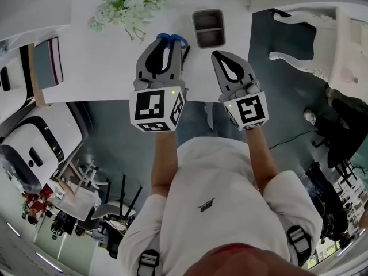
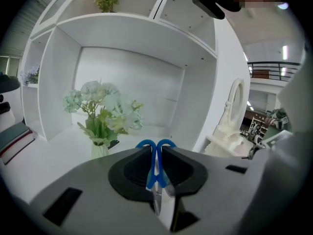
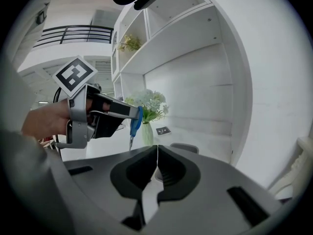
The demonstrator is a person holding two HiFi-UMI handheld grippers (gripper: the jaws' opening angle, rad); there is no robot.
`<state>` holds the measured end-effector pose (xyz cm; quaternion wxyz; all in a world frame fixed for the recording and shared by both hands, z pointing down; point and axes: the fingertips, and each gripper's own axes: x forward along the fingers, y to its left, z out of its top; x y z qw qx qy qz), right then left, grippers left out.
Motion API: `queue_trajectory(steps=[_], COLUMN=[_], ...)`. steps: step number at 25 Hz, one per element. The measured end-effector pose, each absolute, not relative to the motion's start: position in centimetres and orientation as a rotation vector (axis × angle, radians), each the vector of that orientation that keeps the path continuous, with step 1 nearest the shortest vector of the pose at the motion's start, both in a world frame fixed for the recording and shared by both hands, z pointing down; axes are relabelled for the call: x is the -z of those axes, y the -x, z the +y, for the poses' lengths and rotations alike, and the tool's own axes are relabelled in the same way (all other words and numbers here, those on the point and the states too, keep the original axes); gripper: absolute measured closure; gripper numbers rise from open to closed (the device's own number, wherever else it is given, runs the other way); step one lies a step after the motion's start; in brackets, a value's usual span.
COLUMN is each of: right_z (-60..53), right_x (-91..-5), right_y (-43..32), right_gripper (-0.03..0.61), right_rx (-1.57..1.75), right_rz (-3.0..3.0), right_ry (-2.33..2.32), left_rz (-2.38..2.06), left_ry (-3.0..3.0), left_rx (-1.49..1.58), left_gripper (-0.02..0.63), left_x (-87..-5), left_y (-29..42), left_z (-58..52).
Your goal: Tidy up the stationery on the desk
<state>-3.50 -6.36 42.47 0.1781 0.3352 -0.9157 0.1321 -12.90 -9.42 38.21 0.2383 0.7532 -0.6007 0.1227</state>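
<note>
Blue-handled scissors [image 1: 179, 39] are clamped in my left gripper [image 1: 170, 45], held above the white desk [image 1: 109, 62]. In the left gripper view the blue loops [image 2: 156, 148] stick out past the jaws and the blades point back down between them. My right gripper [image 1: 222, 56] hovers just to the right, shut with nothing between its jaws. A grey pen holder [image 1: 209, 28] stands on the desk just beyond both grippers. In the right gripper view the scissors [image 3: 134, 123] hang from the left gripper, and the holder's rim [image 3: 184, 147] shows past my right gripper [image 3: 157, 152].
A vase of pale flowers [image 1: 130, 3] stands at the back of the desk, left of the holder. Books [image 1: 48, 61] lie at the desk's left end. A white chair [image 1: 322, 39] is to the right. A small card [image 3: 163, 130] rests near the vase.
</note>
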Motion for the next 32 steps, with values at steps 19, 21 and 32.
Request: queue_trajectory(steps=[19,21,32], right_z=[-8.5,-8.7,-9.4], right_x=[-42.7,-43.0,-43.5], right_y=[-1.4,-1.4,-0.3], right_gripper=[0.581,0.581,0.581], right_rx=[-0.403,-0.405,-0.403], right_rz=[-2.557,-2.557,-2.578], right_ry=[-1.073,-1.068,-1.018], left_rz=[-1.621,-1.633,-1.706], left_ry=[-2.201,-2.209,-2.206], left_rx=[-0.21,-0.204,-0.176], left_gripper=[0.614,0.614,0.614], left_x=[-36.6,-36.8,-40.3], left_y=[7.4,7.2,7.2], left_z=[-15.3,-15.9,-17.6])
